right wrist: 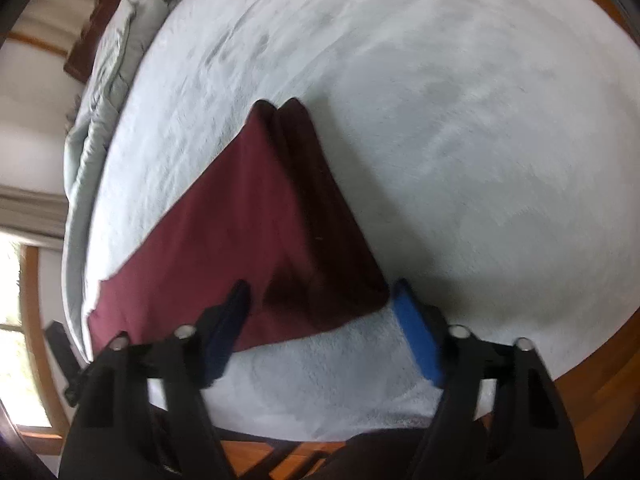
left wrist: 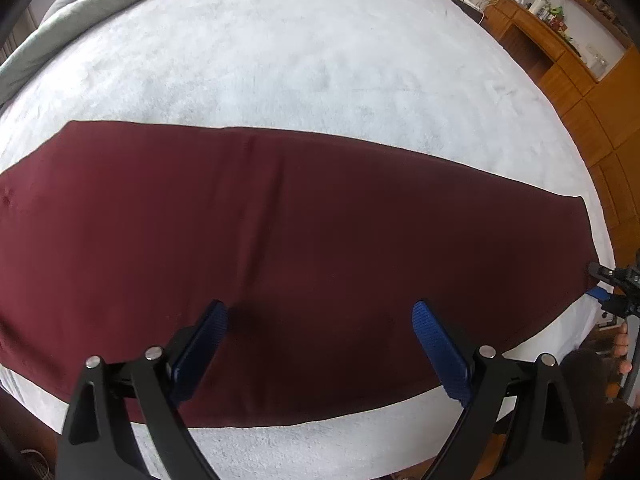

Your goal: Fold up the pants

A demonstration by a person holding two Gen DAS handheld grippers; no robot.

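Observation:
Dark red pants [left wrist: 280,240] lie flat, stretched left to right along the near edge of a bed with a white fleecy cover [left wrist: 300,52]. My left gripper [left wrist: 319,308] hovers open over the pants' middle near their front edge, and its blue pads [left wrist: 436,344] grip nothing. My right gripper [left wrist: 595,280] shows at the pants' right end. In the right wrist view the pants [right wrist: 224,240] run away from me. There the right gripper [right wrist: 320,290] stands open astride the near end, its blue pad [right wrist: 416,332] just outside the corner and not pressing on the cloth.
A grey-green duvet [left wrist: 80,12] is bunched at the bed's far left. Wooden cabinets and a cluttered desk [left wrist: 560,48] stand beyond the bed's right side. A person's hand [left wrist: 622,352] holds the right gripper. Wooden floor [right wrist: 600,380] shows beside the bed.

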